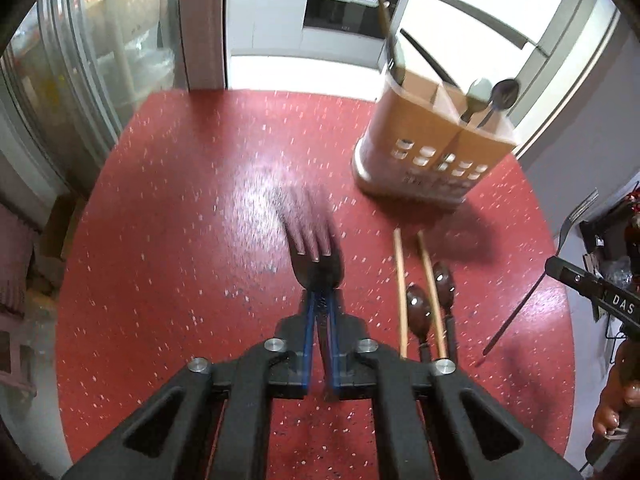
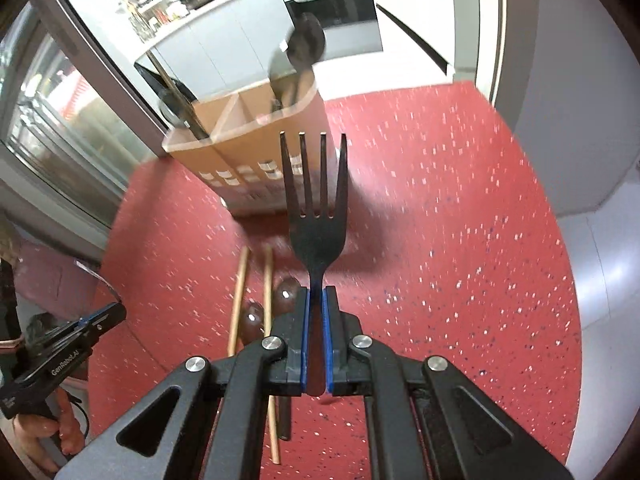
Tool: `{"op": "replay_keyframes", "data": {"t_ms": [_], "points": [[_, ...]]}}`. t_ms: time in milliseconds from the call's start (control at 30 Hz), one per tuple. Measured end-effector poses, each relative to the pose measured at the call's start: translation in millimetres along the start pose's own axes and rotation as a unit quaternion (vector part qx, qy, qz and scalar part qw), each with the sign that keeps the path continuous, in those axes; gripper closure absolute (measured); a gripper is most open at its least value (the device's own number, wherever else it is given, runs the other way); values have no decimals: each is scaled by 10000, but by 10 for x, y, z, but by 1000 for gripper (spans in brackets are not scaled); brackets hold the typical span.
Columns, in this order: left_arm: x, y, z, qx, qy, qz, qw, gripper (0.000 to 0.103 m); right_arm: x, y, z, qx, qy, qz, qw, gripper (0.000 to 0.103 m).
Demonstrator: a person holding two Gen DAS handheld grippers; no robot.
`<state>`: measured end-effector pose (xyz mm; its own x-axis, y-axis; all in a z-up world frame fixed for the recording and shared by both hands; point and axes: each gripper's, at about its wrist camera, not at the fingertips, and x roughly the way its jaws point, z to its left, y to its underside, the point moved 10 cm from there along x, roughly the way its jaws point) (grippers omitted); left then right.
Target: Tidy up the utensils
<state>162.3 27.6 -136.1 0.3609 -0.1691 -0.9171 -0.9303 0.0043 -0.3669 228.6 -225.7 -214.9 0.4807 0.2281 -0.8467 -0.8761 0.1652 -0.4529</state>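
Note:
In the left wrist view my left gripper (image 1: 320, 294) is shut on the neck of a black fork (image 1: 316, 256), whose motion-blurred tines point away over the red table. My right gripper (image 2: 316, 292) is shut on a second black fork (image 2: 316, 208), tines forward, in front of the tan utensil caddy (image 2: 240, 152). That caddy (image 1: 424, 136) stands at the far right of the table and holds two spoons (image 1: 492, 92) in one compartment. From the left wrist view, the right gripper (image 1: 560, 268) with its fork (image 1: 568, 224) is at the right edge.
Two wooden chopsticks (image 1: 400, 280) and two dark spoons (image 1: 418, 308) lie on the speckled red table (image 1: 180, 220), between the grippers. Long dark utensils (image 1: 394, 60) stand in the caddy's rear compartment. A hand (image 2: 40, 432) holds the left gripper (image 2: 116, 312). Kitchen cabinets lie beyond the table.

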Motion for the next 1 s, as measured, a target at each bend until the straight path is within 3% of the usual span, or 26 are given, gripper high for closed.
{"op": "replay_keyframes", "data": {"t_ms": [600,1000], "points": [[-328,-695,-211,37,239,-625,9977,82,-381,-1061,387,-168,-353,-955,9947,97],[-95,-747,-228,-95,117,-381,9992,82,-313,-1944,540,-372,-359,-1532,9868,97]]}}
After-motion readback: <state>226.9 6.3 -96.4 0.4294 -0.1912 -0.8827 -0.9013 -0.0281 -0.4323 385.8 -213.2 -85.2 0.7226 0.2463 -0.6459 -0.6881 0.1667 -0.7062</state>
